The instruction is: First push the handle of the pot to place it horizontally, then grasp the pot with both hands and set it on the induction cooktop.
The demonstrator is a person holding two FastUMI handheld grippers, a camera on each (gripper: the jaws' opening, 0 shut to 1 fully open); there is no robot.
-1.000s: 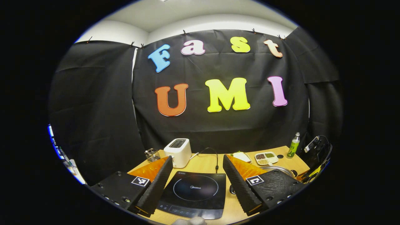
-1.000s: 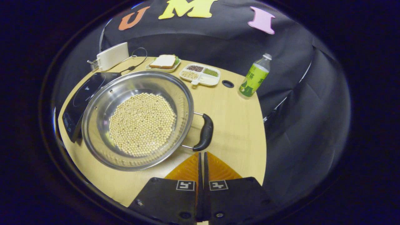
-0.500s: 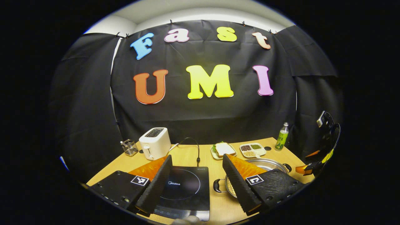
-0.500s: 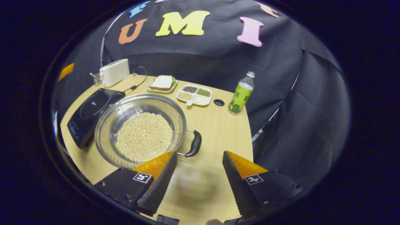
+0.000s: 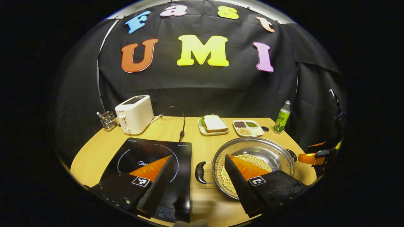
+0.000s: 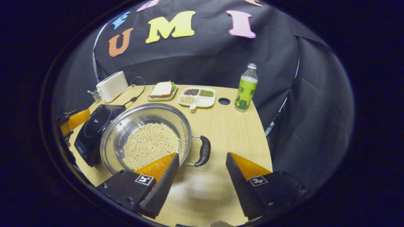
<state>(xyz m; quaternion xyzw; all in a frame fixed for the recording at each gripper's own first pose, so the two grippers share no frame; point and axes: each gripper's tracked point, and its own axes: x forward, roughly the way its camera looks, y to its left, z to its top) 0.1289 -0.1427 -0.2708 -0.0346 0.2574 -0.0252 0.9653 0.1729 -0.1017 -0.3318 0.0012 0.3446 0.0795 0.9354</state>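
Now both grippers hang spread and empty above the table [image 6: 233, 126], so the two-handed grasp looks like the step in hand. The pot [image 6: 148, 138], part full of pale beans [image 6: 151, 145], sits on the wood just right of the cooktop [image 5: 151, 160], not yet on it. The right gripper [image 6: 202, 176] faces the pot's near handle [image 6: 203, 151]; the left gripper [image 5: 199, 178] straddles the other handle [image 5: 199, 172]. Each of the 2 handles appears to lie level. Next, I judge, each gripper must drop onto its handle, close, then lift evenly so the beans stay put.
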